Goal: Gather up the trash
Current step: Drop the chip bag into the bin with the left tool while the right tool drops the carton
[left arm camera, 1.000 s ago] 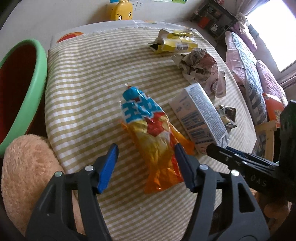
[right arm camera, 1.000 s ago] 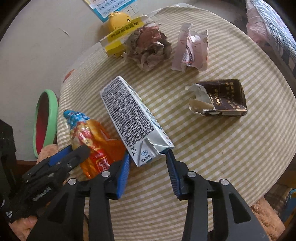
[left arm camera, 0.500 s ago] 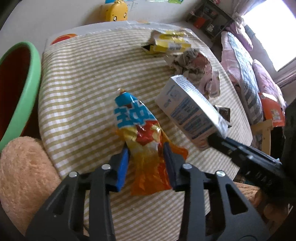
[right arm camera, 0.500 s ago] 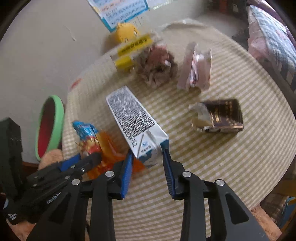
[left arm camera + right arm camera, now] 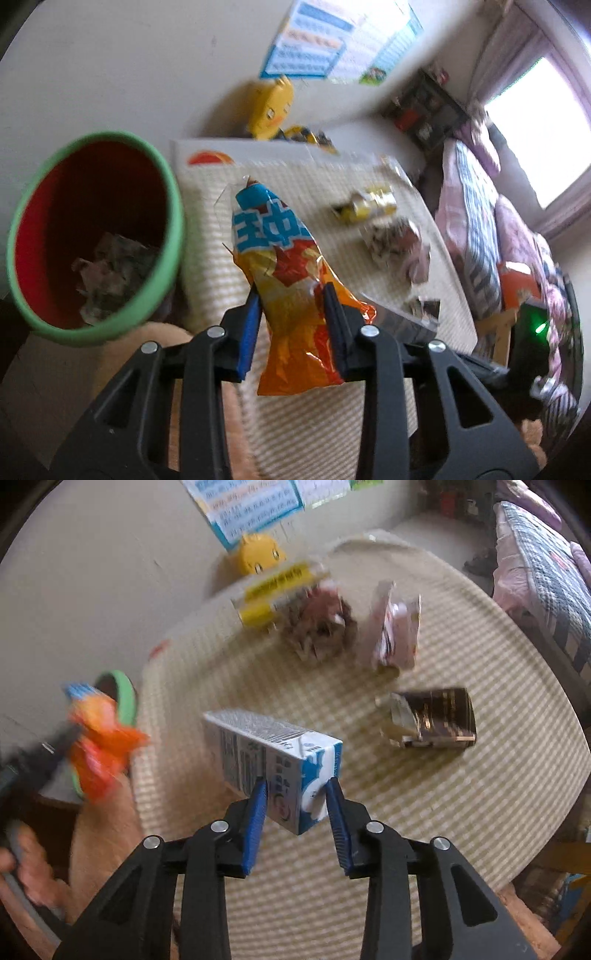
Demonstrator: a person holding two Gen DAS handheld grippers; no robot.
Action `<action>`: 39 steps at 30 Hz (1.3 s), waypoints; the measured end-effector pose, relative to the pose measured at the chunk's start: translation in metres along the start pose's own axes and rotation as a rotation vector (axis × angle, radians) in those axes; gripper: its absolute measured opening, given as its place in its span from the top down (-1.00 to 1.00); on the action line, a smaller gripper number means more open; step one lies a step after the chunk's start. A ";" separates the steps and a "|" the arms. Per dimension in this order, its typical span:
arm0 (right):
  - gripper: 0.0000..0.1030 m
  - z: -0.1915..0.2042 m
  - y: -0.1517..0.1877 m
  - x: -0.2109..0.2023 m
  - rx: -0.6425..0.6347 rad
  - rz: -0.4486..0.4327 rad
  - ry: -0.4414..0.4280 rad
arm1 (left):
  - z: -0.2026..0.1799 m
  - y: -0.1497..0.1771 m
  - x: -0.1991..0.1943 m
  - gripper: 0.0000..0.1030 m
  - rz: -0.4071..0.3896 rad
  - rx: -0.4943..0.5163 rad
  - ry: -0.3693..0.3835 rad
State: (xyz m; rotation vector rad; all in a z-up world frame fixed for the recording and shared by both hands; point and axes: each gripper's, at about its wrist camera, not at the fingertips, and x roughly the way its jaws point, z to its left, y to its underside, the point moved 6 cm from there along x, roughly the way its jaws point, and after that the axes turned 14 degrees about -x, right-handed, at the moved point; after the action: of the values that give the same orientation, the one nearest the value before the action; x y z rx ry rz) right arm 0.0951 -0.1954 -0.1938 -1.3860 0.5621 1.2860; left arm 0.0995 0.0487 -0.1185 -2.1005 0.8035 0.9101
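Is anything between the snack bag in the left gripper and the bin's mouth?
Nothing visible. The snack bag, clamped in the left gripper, hangs beside the green-rimmed bin, whose mouth is uncovered with only crumpled paper at the bottom.

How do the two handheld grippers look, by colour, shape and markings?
Both look alike. The left gripper and the right gripper each have two black plastic arms with triangular cut-outs and round silver rivets at the joints. Their fingers are lined with flat blue pads. No cables or lettering can be made out. Only a bare hand shows, with no sleeve in view.
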 end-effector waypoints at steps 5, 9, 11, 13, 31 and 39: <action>-0.50 0.014 -0.005 -0.002 -0.226 -0.011 0.262 | 0.028 -0.018 -0.018 0.38 -0.063 -0.043 -0.015; -0.57 0.041 -0.009 0.020 -0.513 0.042 0.420 | 0.047 -0.022 -0.015 0.38 -0.047 -0.092 -0.004; -0.56 0.045 -0.013 0.037 -0.594 0.078 0.447 | 0.053 -0.023 -0.012 0.38 -0.038 -0.108 0.003; -0.56 0.040 -0.015 0.050 -0.590 0.119 0.419 | 0.061 -0.024 -0.012 0.38 -0.030 -0.122 0.016; -0.11 0.109 -0.087 0.018 -0.248 -0.035 -0.099 | 0.177 -0.066 -0.019 0.36 -0.095 -0.314 -0.102; -0.01 0.205 -0.138 0.032 -0.307 -0.078 -0.255 | 0.193 -0.072 -0.022 0.23 -0.116 -0.342 -0.137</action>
State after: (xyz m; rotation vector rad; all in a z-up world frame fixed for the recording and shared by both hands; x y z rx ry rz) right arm 0.1485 0.0388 -0.1278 -1.4460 0.1387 1.5014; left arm 0.0730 0.2469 -0.1741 -2.3161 0.4745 1.1800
